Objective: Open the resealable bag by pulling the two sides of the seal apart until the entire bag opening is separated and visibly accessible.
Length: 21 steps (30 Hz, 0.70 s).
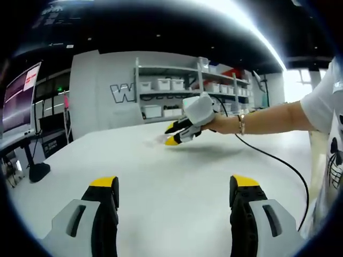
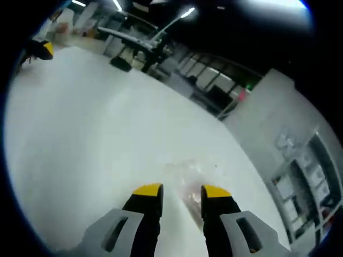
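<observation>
White surface (image 1: 161, 182) all around us, shelving behind. On the left, our left tongs (image 1: 174, 187) hang wide apart, empty, well short of the action. Across the way our right tongs (image 2: 182, 191) sit partly spread, low over the clear resealable bag (image 2: 190, 174), nothing pinched yet. Seal untouched, we judge; all the pulling remains. Bag lies flat; its long axis we can't tell.

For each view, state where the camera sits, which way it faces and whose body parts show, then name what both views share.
Left gripper view: rides the left gripper, facing across the white table toward shelves; shows the person's forearm holding the right gripper.
Right gripper view: rides the right gripper, angled down at the clear bag just ahead of its open jaws.
Shared: the table, the bag, the right gripper.
</observation>
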Each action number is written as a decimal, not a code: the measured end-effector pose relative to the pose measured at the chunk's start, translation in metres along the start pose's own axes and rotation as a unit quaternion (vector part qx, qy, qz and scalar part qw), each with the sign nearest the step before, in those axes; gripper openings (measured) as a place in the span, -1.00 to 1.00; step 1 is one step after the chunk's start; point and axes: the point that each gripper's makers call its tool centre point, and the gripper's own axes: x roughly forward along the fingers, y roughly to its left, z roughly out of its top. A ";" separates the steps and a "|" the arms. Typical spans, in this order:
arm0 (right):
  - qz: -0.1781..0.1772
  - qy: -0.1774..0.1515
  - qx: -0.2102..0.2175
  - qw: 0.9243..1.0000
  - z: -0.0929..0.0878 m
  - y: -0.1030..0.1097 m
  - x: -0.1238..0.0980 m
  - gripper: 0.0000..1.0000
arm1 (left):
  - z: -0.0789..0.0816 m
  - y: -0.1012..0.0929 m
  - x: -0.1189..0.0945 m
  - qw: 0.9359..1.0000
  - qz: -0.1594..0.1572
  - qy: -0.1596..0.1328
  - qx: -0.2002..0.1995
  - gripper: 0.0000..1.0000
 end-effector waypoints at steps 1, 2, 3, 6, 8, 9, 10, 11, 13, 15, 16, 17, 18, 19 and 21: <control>-0.001 0.000 -0.001 1.000 0.000 -0.001 0.000 -0.50 | 0.000 0.000 0.000 1.000 0.000 0.000 -0.001 0.67; -0.001 0.000 -0.001 1.000 -0.001 -0.002 0.001 -0.51 | 0.000 0.000 0.000 1.000 0.000 -0.001 -0.001 0.67; 0.000 0.000 -0.002 1.000 -0.001 -0.001 0.000 -0.51 | -0.001 0.000 0.000 1.000 0.001 -0.001 -0.001 0.67; 0.000 0.002 -0.003 1.000 -0.003 -0.004 0.001 -0.53 | -0.002 0.000 0.000 1.000 0.001 -0.001 -0.004 0.67; 0.000 0.004 -0.006 1.000 -0.004 -0.005 0.003 -0.53 | -0.003 0.000 0.000 1.000 0.001 -0.001 -0.005 0.67; 0.000 0.006 -0.007 1.000 -0.005 -0.005 0.003 -0.54 | -0.003 0.000 0.000 1.000 0.002 -0.001 -0.005 0.67; 0.000 0.007 -0.009 1.000 -0.006 -0.005 0.003 -0.54 | -0.003 0.000 0.000 1.000 0.002 -0.002 -0.005 0.67; 0.000 0.007 -0.012 1.000 -0.007 -0.005 0.003 -0.54 | -0.003 0.000 0.000 1.000 0.002 -0.002 -0.006 0.67; 0.001 0.009 -0.020 1.000 -0.008 -0.003 0.004 -0.54 | -0.004 -0.001 0.001 1.000 0.002 -0.003 -0.007 0.68; 0.004 0.010 -0.026 1.000 -0.008 -0.001 0.005 -0.54 | -0.004 -0.001 0.001 1.000 0.002 -0.004 -0.009 0.68; 0.005 0.010 -0.028 1.000 -0.008 -0.001 0.005 -0.54 | -0.004 -0.001 0.001 1.000 0.002 -0.004 -0.009 0.68; 0.007 0.009 -0.030 0.999 -0.007 -0.001 0.007 -0.54 | -0.005 -0.001 0.001 1.000 0.002 -0.003 -0.010 0.68; 0.007 0.010 -0.032 0.999 -0.006 -0.001 0.007 -0.54 | -0.005 0.000 0.000 1.000 0.002 -0.003 -0.011 0.68; 0.008 0.010 -0.033 0.999 -0.006 -0.001 0.007 -0.54 | -0.006 0.000 0.000 1.000 0.003 -0.003 -0.011 0.68; 0.007 0.010 -0.033 0.999 -0.007 -0.004 0.008 -0.55 | -0.006 0.002 0.000 1.000 0.005 -0.003 -0.012 0.68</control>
